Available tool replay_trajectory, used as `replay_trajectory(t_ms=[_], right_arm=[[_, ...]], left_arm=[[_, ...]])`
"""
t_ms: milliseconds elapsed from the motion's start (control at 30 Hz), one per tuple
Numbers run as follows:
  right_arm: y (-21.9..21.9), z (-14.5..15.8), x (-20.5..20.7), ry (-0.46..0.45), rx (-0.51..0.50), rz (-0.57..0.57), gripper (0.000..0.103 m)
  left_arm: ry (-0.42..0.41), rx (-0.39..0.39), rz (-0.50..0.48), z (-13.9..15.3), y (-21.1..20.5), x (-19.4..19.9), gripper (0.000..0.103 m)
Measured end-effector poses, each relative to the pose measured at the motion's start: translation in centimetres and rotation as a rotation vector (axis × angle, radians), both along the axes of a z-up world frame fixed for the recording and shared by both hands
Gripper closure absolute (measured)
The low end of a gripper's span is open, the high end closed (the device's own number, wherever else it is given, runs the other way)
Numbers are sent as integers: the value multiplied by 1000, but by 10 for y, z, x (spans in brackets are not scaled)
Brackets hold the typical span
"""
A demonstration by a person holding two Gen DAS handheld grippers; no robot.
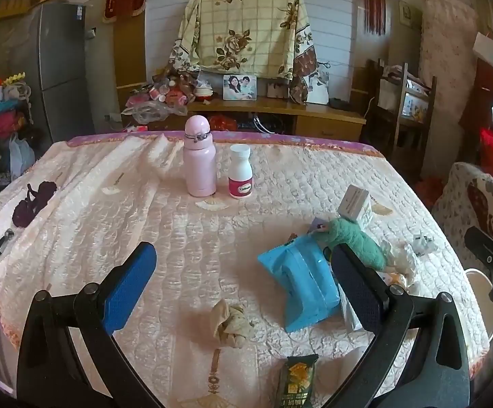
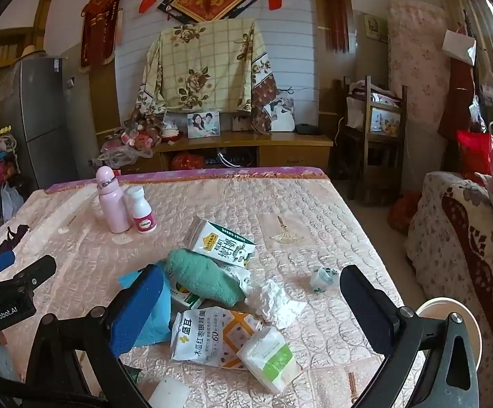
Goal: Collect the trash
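Note:
Trash lies on a quilted bed (image 1: 178, 231). In the left wrist view my left gripper (image 1: 243, 265) is open and empty above a crumpled beige tissue (image 1: 231, 323), with a blue wipes pack (image 1: 301, 289) by its right finger and a dark green snack wrapper (image 1: 297, 379) at the near edge. In the right wrist view my right gripper (image 2: 251, 289) is open and empty over a white snack pouch (image 2: 212, 336), a tissue pack (image 2: 270, 357), crumpled white paper (image 2: 270, 299), a milk carton (image 2: 221, 241) and a green cloth (image 2: 205, 280).
A pink flask (image 1: 199, 159) and a white pill bottle (image 1: 240, 171) stand at the bed's far side. A small crumpled wrapper (image 2: 321, 277) lies to the right. A white bin (image 2: 450, 309) stands off the bed's right edge. A patterned sofa (image 2: 467, 238) is on the right.

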State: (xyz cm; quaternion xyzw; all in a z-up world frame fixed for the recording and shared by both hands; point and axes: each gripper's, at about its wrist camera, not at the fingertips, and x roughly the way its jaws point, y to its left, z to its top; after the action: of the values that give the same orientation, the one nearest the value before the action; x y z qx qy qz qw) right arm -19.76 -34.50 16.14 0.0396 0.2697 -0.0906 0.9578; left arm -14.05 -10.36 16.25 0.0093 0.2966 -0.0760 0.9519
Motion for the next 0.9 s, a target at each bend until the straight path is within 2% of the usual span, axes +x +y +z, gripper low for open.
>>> replay_trajectory(t_ms=[900], right_arm=[[0,-1,-7,-14,-20,-11,0]], left_arm=[[2,-4,6,-2,-4,-1,1]])
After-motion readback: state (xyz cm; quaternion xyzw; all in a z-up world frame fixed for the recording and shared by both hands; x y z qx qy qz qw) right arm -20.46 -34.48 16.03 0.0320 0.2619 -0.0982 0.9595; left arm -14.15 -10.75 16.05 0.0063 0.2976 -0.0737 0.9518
